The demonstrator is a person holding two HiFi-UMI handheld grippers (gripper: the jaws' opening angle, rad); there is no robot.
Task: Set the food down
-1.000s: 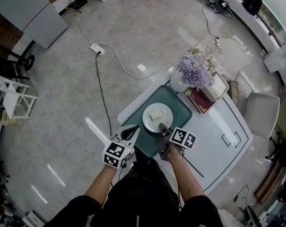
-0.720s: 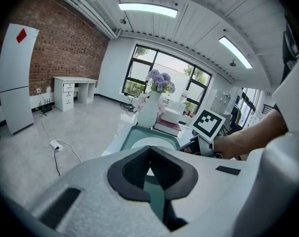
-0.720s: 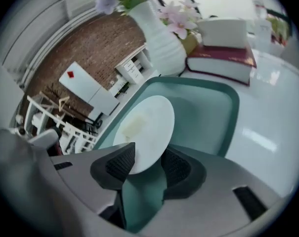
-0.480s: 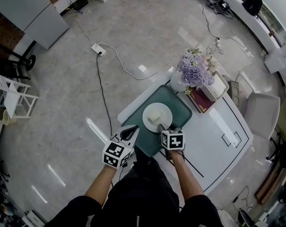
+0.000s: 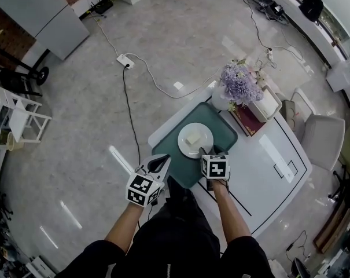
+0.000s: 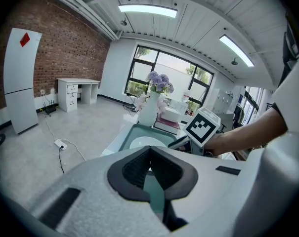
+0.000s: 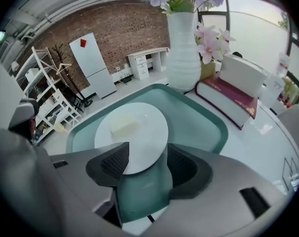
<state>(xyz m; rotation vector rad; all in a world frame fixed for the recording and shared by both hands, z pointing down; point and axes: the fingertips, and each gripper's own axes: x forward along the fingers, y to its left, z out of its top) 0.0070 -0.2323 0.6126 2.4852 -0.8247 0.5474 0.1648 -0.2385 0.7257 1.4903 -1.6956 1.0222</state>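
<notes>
The white plate (image 7: 142, 137) lies flat on the green mat (image 7: 201, 120) by the tabletop's (image 5: 267, 155) near edge, toward its left corner, with the pale food block (image 7: 124, 126) resting on it. The right gripper (image 7: 147, 157) is opening: its jaws stand wide on either side of the plate's near rim, pads clear of it, so the set-down looks done. The left gripper (image 6: 149, 152) hangs just off that edge, tips together, empty. The plate is likely stiff, glazed and breakable (slick under rubber pads), best pinched at the rim and kept level. The food looks light and soft, apt to slide if tilted.
</notes>
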